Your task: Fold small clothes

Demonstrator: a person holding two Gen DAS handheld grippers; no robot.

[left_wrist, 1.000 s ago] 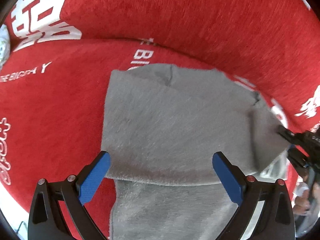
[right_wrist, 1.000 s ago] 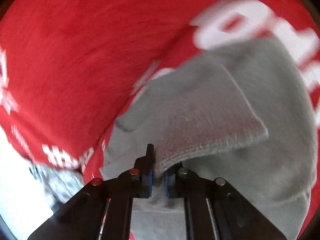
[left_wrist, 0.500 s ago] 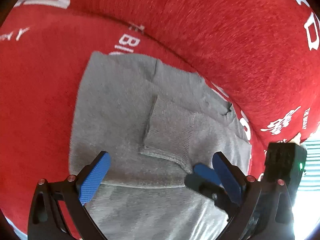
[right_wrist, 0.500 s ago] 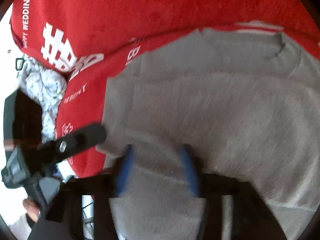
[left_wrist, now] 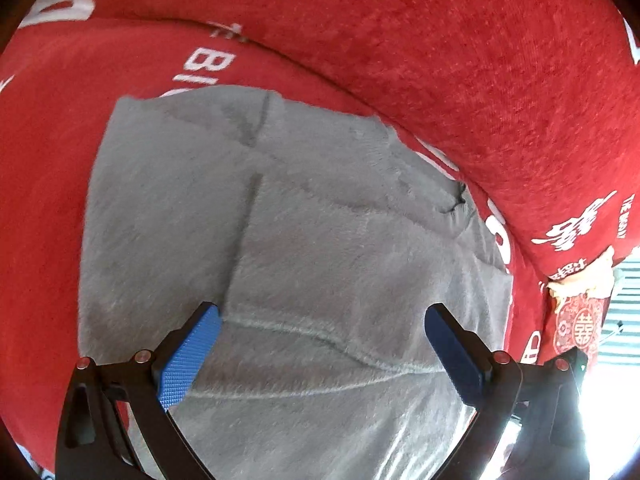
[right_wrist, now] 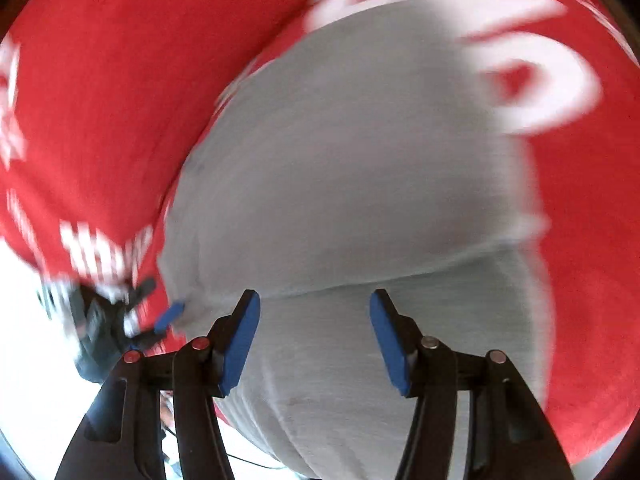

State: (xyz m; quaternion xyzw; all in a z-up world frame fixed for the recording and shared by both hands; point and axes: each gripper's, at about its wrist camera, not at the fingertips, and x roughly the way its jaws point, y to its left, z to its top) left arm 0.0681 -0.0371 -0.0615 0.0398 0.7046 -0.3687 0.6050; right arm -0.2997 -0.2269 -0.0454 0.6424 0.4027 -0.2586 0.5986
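Observation:
A small grey knit sweater (left_wrist: 304,240) lies flat on a red sofa cover (left_wrist: 48,200), with one sleeve folded across its body and its hem edges running between my fingers. My left gripper (left_wrist: 320,344) hovers just over the near part of the sweater, open, its blue pads (left_wrist: 190,354) wide apart with nothing pressed between them. In the blurred right wrist view the sweater (right_wrist: 360,180) fills the middle. My right gripper (right_wrist: 314,336) hangs over its lower part, open and empty. The left gripper (right_wrist: 120,320) shows at the sweater's left edge there.
The red sofa backrest (left_wrist: 440,60) with white lettering rises right behind the sweater. A red patterned cushion (left_wrist: 580,320) sits at the seat's right end, beside a bright window glare. The seat's near edge drops to a bright floor (right_wrist: 32,340).
My right gripper, which was shut on the sleeve cuff, has let go and swung away, open. The sleeve now lies folded over the body. My left gripper has come a little lower and closer.

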